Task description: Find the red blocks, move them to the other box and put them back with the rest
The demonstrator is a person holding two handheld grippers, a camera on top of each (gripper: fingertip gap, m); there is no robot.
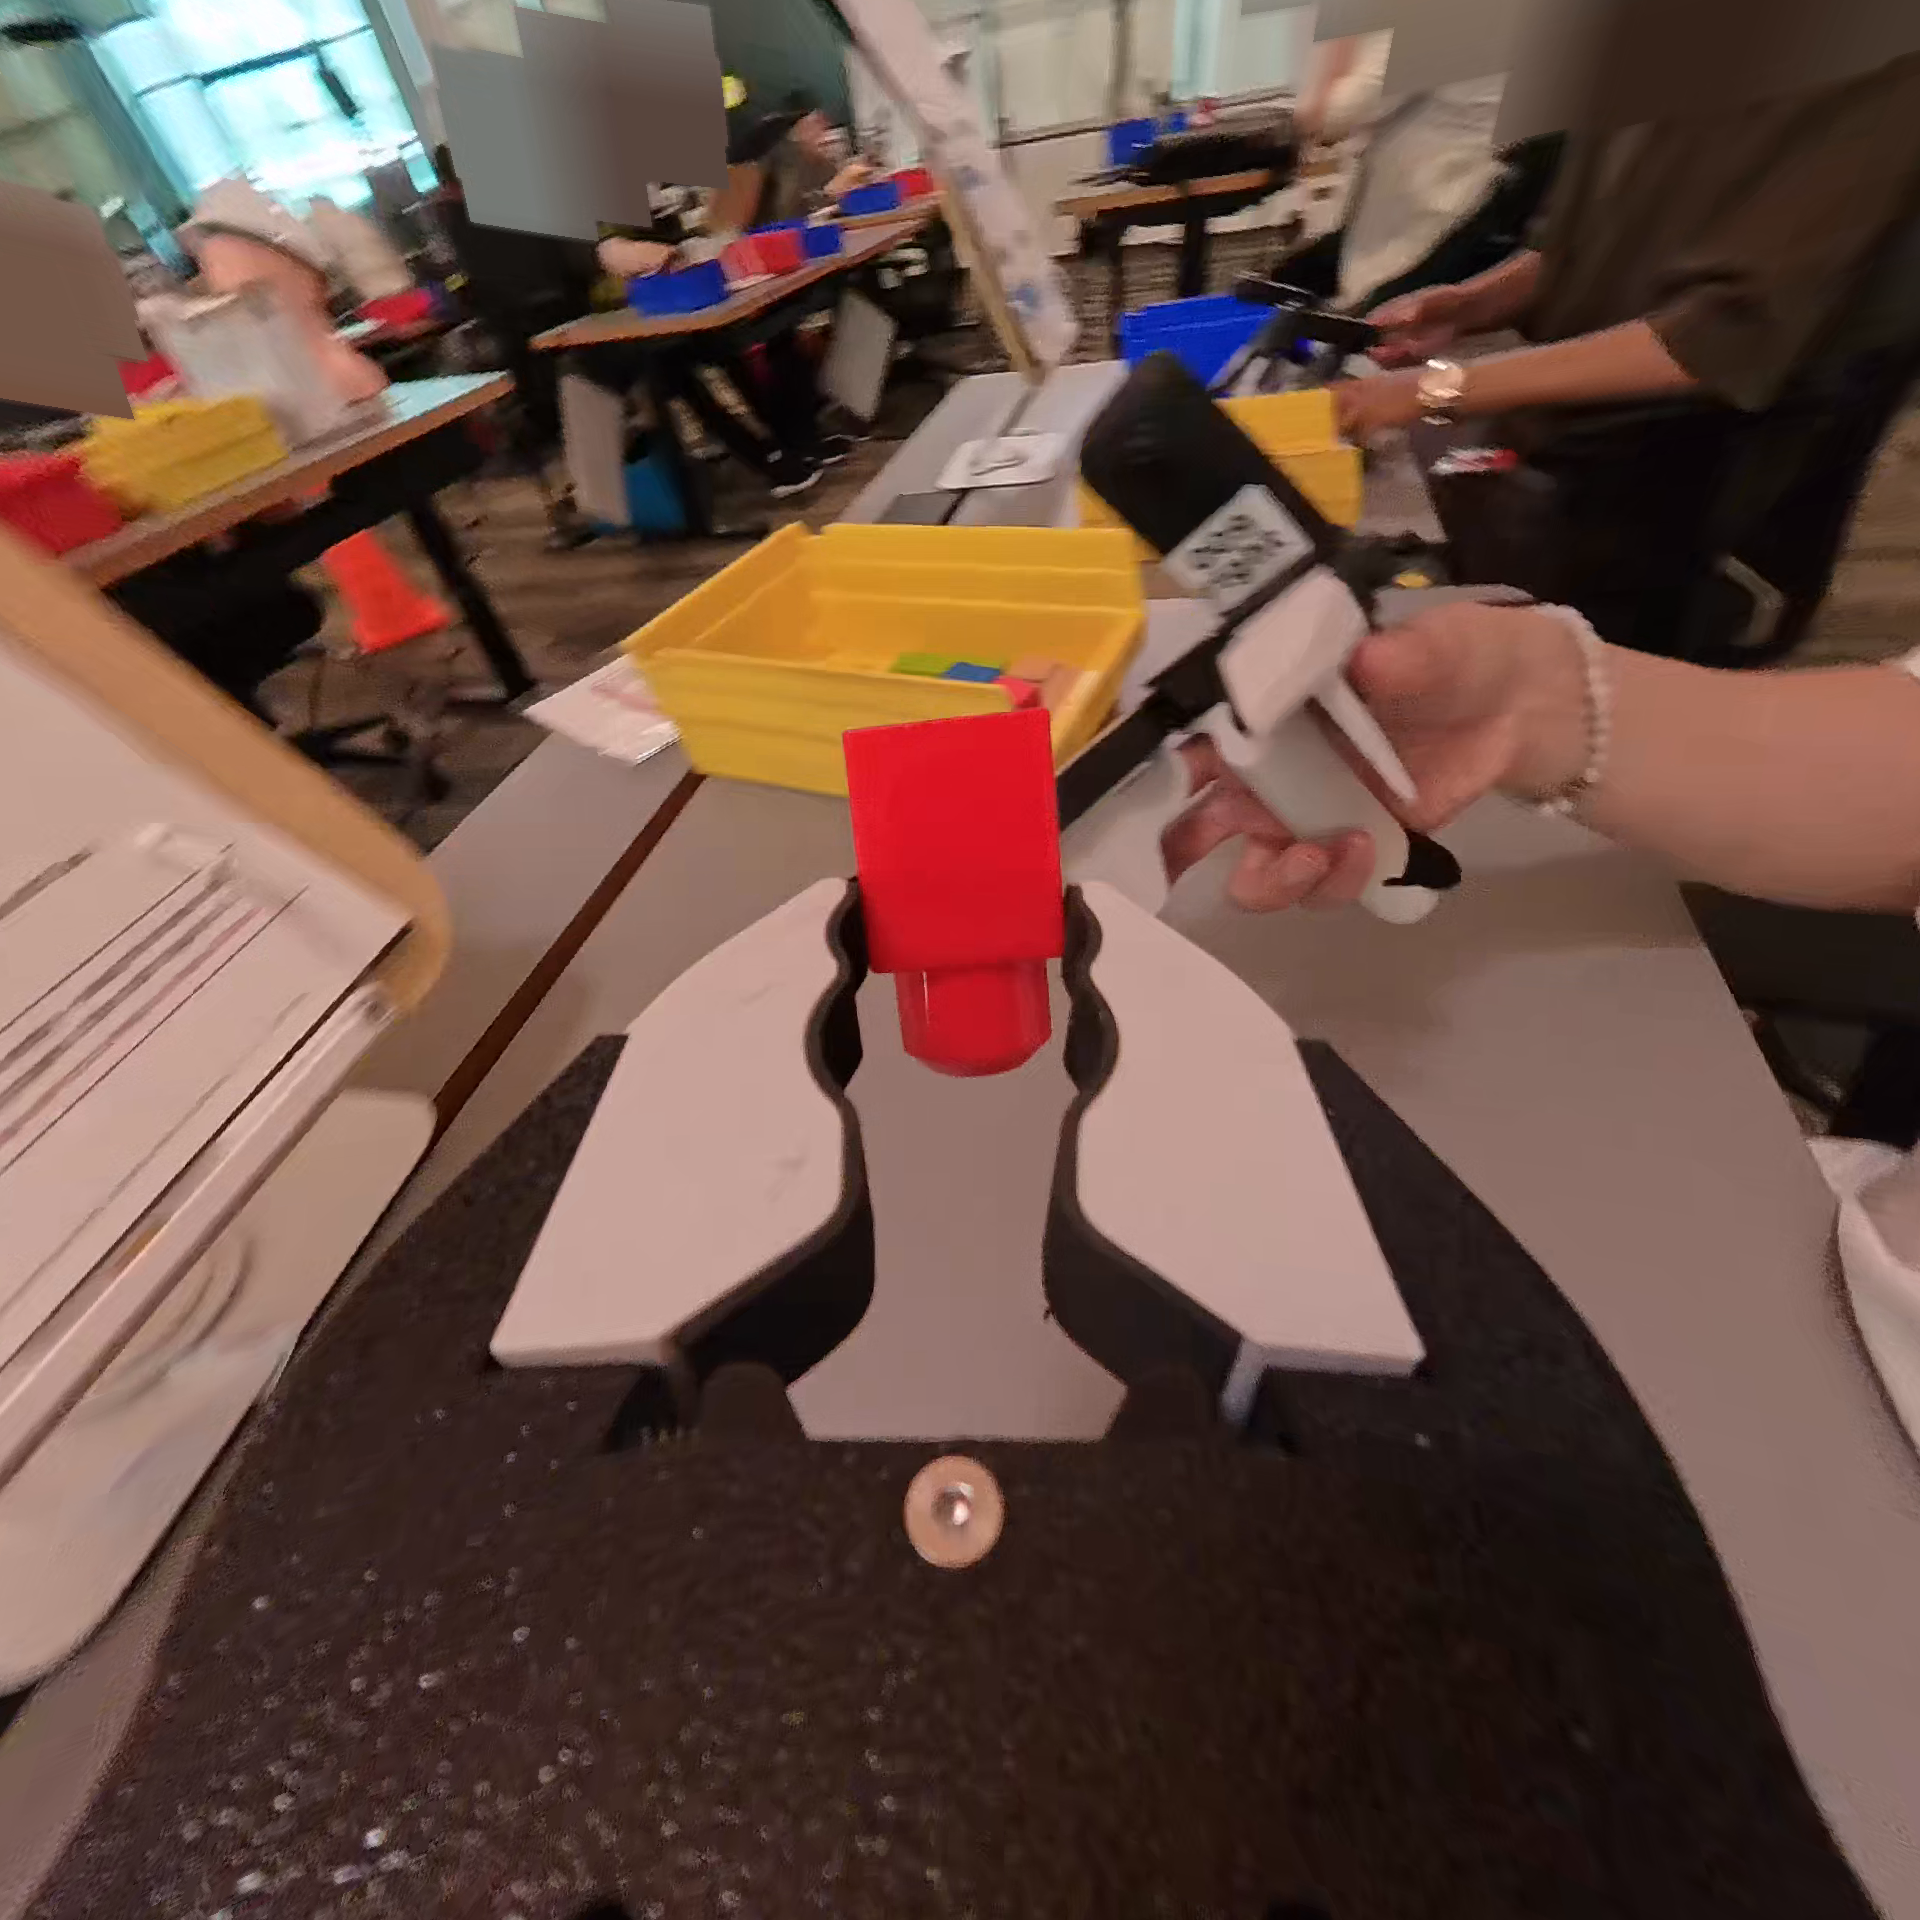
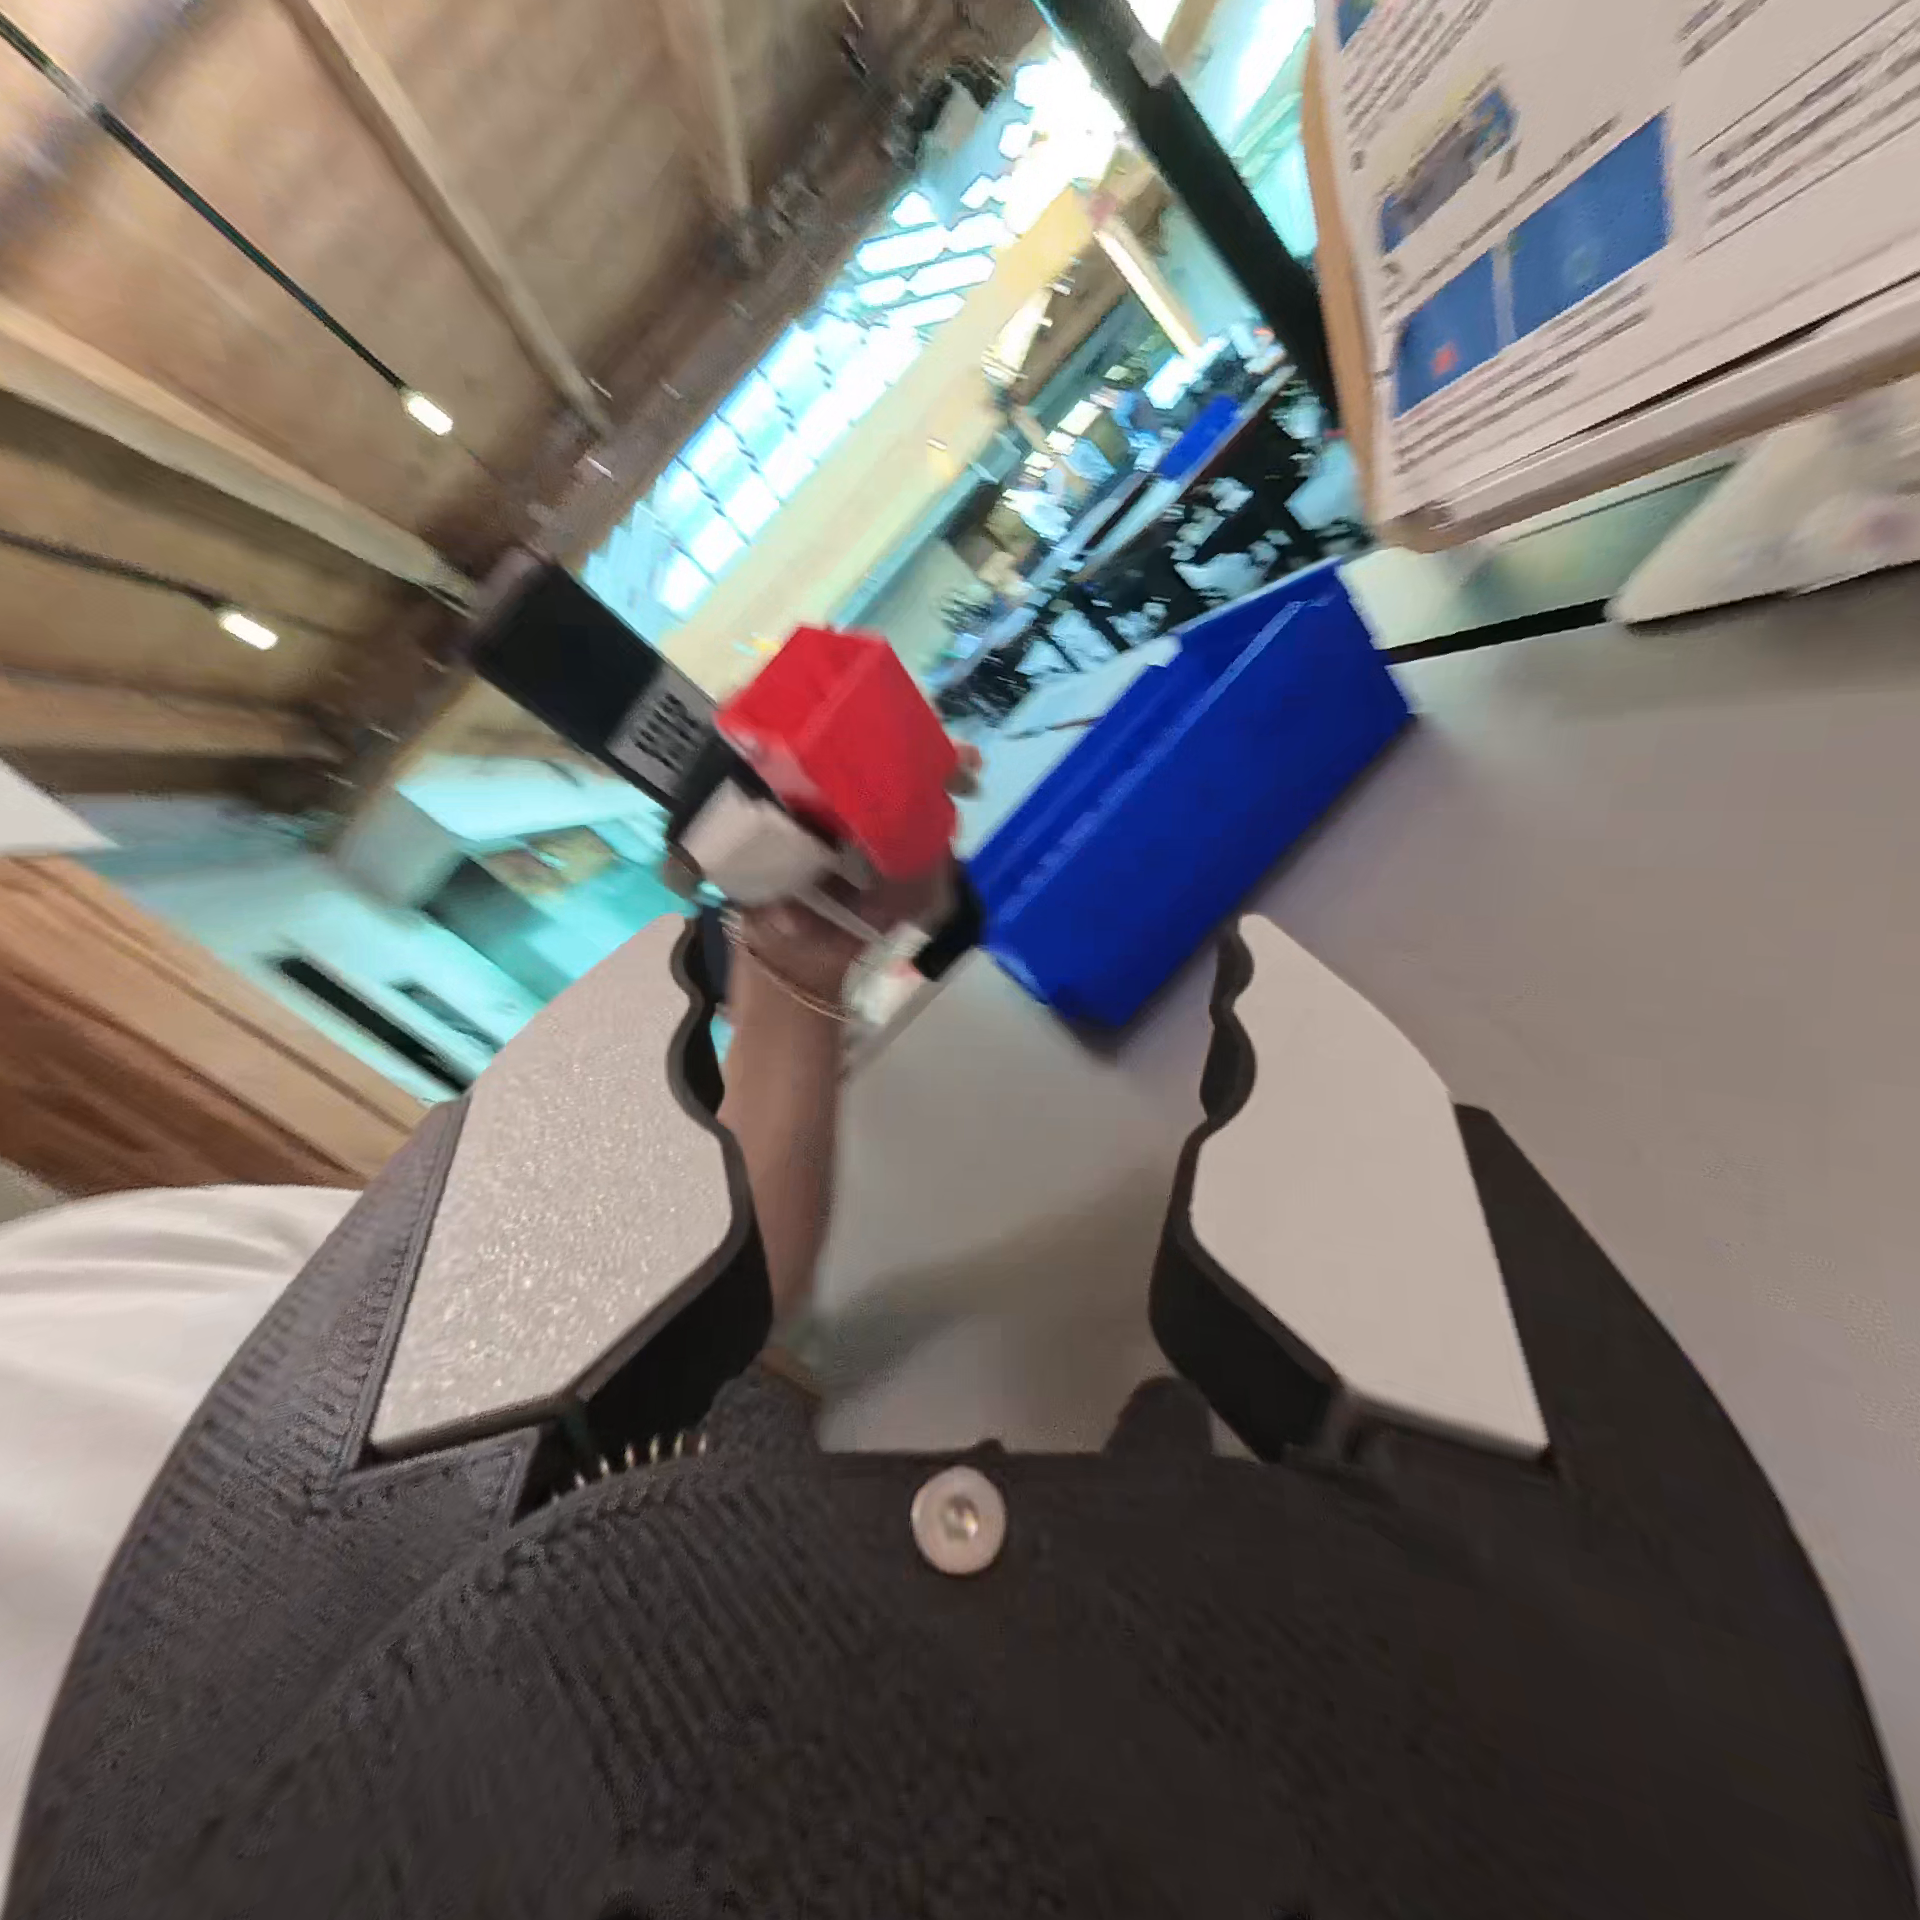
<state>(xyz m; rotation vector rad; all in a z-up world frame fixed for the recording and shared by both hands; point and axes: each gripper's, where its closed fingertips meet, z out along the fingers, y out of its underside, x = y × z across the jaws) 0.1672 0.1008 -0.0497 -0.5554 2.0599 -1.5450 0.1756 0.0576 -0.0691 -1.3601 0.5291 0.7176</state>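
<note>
My left gripper [image 1: 961, 914] is shut on a red rectangular block [image 1: 951, 831] and holds it above the grey table [image 1: 1455, 1091]. Both pads press on its sides. A red cylinder [image 1: 971, 1023] shows just under the block, between the fingers; I cannot tell if the two are joined. A yellow box [image 1: 831, 717] with several coloured blocks stands ahead. My right gripper [image 2: 956, 977] is wide open and empty above the table. In the right wrist view the left gripper [image 2: 790, 831] with the red block [image 2: 842, 758] is beside a blue box [image 2: 1174, 821].
The right gripper's body and the hand holding it [image 1: 1288, 665] are to the right of the yellow box. A board with papers [image 1: 156, 987] stands close on the left. Another yellow box [image 1: 1299, 457] and a person's arm [image 1: 1558, 364] are farther back.
</note>
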